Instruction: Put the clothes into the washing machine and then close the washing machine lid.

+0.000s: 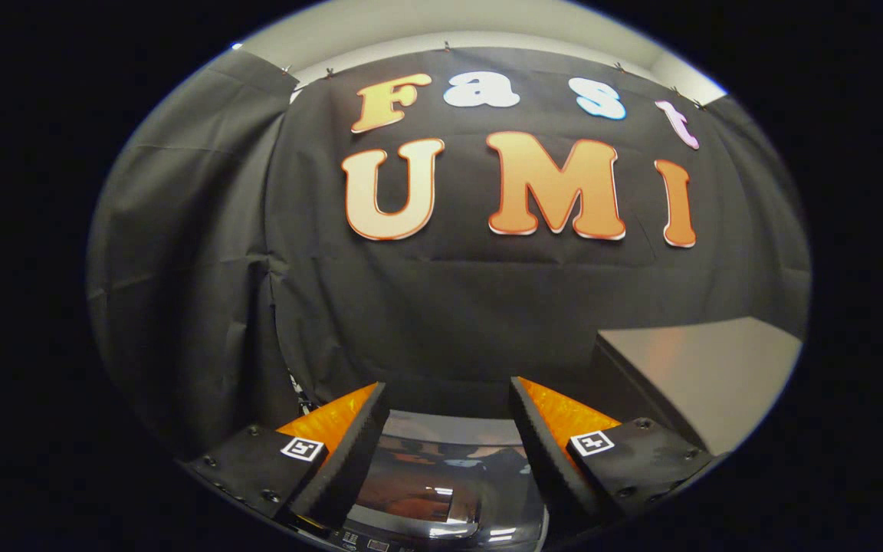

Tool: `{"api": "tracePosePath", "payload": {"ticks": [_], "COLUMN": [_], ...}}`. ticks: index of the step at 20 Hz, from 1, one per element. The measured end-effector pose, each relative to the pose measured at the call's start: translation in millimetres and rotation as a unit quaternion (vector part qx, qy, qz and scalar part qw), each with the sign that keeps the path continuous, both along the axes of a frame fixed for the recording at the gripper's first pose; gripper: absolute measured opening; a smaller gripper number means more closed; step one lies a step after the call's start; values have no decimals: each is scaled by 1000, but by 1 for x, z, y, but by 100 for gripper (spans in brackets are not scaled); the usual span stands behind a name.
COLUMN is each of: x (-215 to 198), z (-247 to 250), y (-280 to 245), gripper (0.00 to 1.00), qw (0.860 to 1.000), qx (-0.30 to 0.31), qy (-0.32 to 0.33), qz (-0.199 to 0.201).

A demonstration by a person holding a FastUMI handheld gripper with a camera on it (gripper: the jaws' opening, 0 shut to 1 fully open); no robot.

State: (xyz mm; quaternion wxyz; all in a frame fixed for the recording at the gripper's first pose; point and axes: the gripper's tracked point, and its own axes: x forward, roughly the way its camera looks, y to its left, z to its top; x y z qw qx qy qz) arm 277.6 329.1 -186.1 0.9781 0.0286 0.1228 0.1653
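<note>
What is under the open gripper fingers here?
A glossy washing machine lid lies below the open gripper, with nothing between the fingers. The lid hides the drum, so any clothes inside cannot be seen.

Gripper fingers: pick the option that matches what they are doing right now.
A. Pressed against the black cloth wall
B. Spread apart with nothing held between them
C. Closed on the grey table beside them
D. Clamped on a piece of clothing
B. The gripper has its fingers spread apart, and through the gap between them shows the glossy lid of the washing machine below, untouched.
</note>
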Motion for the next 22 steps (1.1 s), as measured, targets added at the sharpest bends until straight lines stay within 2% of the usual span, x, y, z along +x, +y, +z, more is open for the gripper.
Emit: {"api": "tracePosePath", "payload": {"ticks": [4,11,18,22], "x": [-20,-73,-135,-167], "z": [62,145,205,223], "y": [-4,-43,-91,-111], "gripper": [100,100,100,100], "qw": [999,997,992,991], "qx": [28,51,47,38], "qy": [-40,-61,-95,-104], "qz": [1,-17,-73,-82]}}
